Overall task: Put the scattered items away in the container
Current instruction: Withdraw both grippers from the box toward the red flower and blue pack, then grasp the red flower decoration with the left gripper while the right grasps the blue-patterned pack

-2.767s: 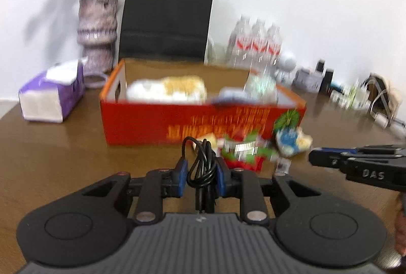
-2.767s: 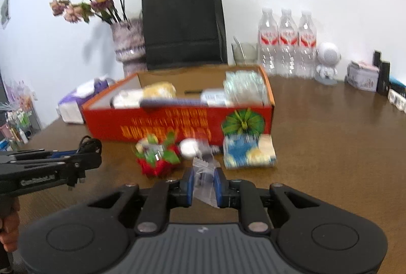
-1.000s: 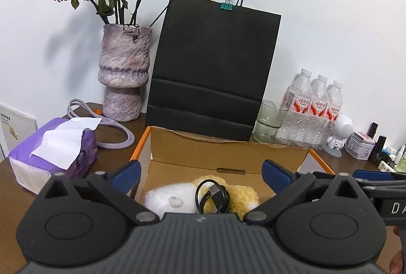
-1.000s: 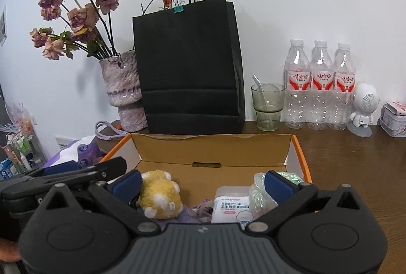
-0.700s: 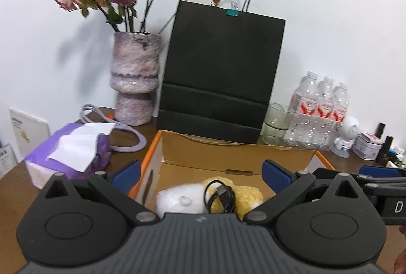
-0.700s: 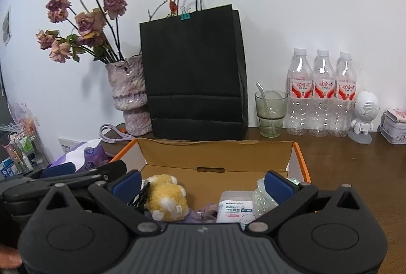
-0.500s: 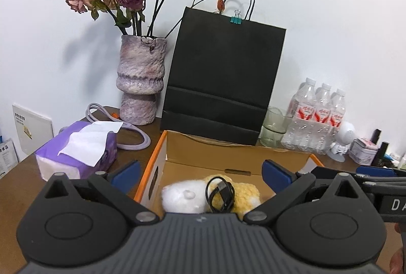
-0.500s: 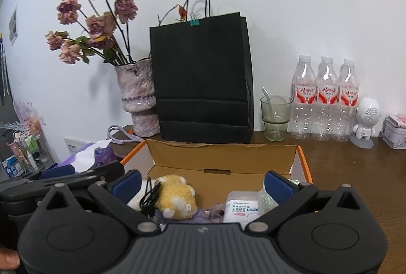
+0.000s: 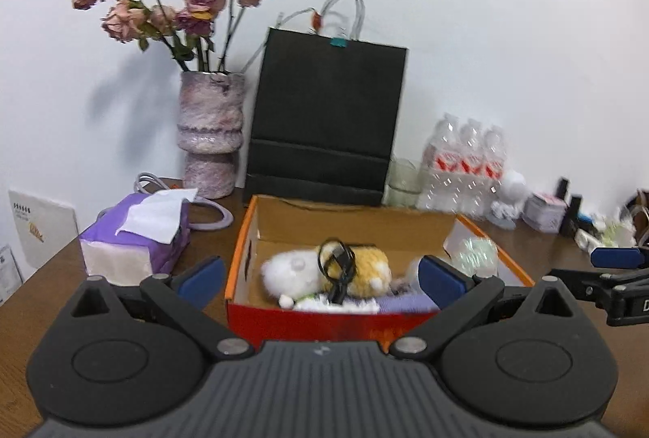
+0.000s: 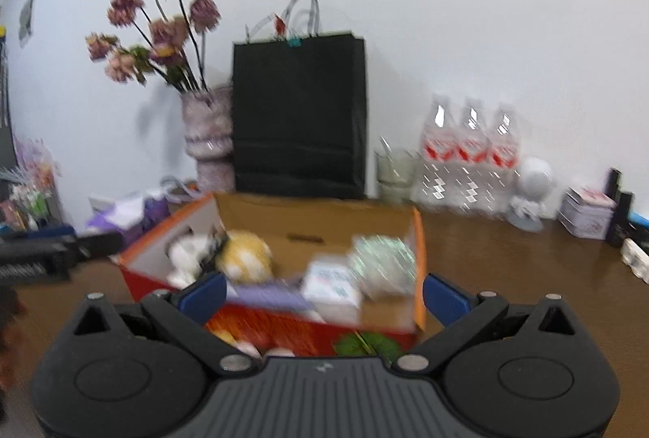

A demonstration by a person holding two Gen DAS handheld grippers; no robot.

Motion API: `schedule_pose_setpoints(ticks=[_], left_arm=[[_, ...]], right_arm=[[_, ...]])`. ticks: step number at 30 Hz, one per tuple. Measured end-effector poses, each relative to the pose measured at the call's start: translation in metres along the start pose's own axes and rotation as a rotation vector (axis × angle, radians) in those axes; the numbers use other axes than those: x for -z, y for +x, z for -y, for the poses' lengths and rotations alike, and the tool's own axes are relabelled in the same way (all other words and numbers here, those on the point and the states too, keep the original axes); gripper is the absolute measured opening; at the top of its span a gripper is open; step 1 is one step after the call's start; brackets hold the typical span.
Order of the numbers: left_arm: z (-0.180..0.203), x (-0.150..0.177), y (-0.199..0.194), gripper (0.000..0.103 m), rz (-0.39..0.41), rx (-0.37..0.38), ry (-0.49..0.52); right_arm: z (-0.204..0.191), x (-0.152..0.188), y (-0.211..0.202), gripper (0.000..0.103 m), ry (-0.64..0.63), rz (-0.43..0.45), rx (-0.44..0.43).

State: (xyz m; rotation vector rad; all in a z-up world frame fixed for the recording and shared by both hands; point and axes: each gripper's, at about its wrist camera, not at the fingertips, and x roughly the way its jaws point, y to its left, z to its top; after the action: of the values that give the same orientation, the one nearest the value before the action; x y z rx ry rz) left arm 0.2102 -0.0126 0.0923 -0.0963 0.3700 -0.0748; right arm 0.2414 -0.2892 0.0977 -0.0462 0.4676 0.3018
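Note:
The red-and-orange cardboard box (image 9: 243, 235) (image 10: 420, 255) stands on the brown table in front of both grippers. Inside lie a white and yellow plush toy (image 9: 365, 271) (image 10: 243, 255), a coiled black cable (image 9: 338, 263) on top of it, a white packet (image 10: 330, 282) and a shiny clear bag (image 10: 383, 263). My left gripper (image 9: 320, 278) hangs open and empty just before the box's near wall. My right gripper (image 10: 322, 294) is open and empty too, over the box's near right side. A green-leafed item (image 10: 367, 344) peeks out on the table below it.
Behind the box stand a black paper bag (image 9: 324, 121), a vase of dried roses (image 9: 211, 138), a glass (image 10: 395, 174) and three water bottles (image 10: 470, 154). A purple tissue pack (image 9: 134, 239) sits left of the box. Small items (image 10: 584, 215) crowd the far right.
Both grippers let go of their loads over the box: the cable now lies on the plush toy. Since then both have pulled back, so the box looks smaller and farther off.

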Motion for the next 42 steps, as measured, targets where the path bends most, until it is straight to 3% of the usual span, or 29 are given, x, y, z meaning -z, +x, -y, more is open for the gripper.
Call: schedule_pose_setpoints(ticks=[8, 16, 25, 28, 29, 31, 32, 33, 34, 35, 42], left_arm=[[0.020, 0.040, 0.018, 0.103, -0.145, 0.068, 0.071], [0.059, 0.065, 0.061, 0.103, -0.232, 0.103, 0.097], [0.071, 0.072, 0.080, 0.103, -0.260, 0.119, 0.112], [0.073, 0.072, 0.083, 0.103, -0.259, 0.125, 0.122], [0.073, 0.072, 0.084, 0.100, -0.261, 0.132, 0.122], [0.074, 0.072, 0.085, 0.089, -0.269, 0.150, 0.123], [0.073, 0.072, 0.084, 0.083, -0.265, 0.147, 0.123], [0.072, 0.071, 0.082, 0.073, -0.256, 0.148, 0.119], [0.070, 0.071, 0.081, 0.048, -0.249, 0.157, 0.108], [0.067, 0.069, 0.079, 0.038, -0.244, 0.174, 0.090], [0.058, 0.069, 0.064, 0.037, -0.215, 0.184, 0.055]], right_arm=[[0.021, 0.057, 0.022, 0.103, -0.023, -0.127, 0.090], [0.028, 0.066, 0.060, 0.101, -0.042, -0.167, 0.151], [0.032, 0.062, 0.089, 0.096, 0.001, -0.205, 0.061], [0.029, 0.064, 0.095, 0.080, -0.010, -0.233, 0.046], [0.030, 0.064, 0.095, 0.078, 0.001, -0.237, 0.034], [0.032, 0.064, 0.091, 0.061, 0.022, -0.234, 0.028], [0.034, 0.064, 0.089, 0.061, 0.031, -0.233, 0.025], [0.036, 0.064, 0.087, 0.059, 0.045, -0.231, 0.015], [0.037, 0.064, 0.084, 0.057, 0.064, -0.226, 0.006], [0.038, 0.065, 0.081, 0.057, 0.076, -0.220, 0.001], [0.029, 0.067, 0.061, 0.057, 0.075, -0.175, 0.007]])
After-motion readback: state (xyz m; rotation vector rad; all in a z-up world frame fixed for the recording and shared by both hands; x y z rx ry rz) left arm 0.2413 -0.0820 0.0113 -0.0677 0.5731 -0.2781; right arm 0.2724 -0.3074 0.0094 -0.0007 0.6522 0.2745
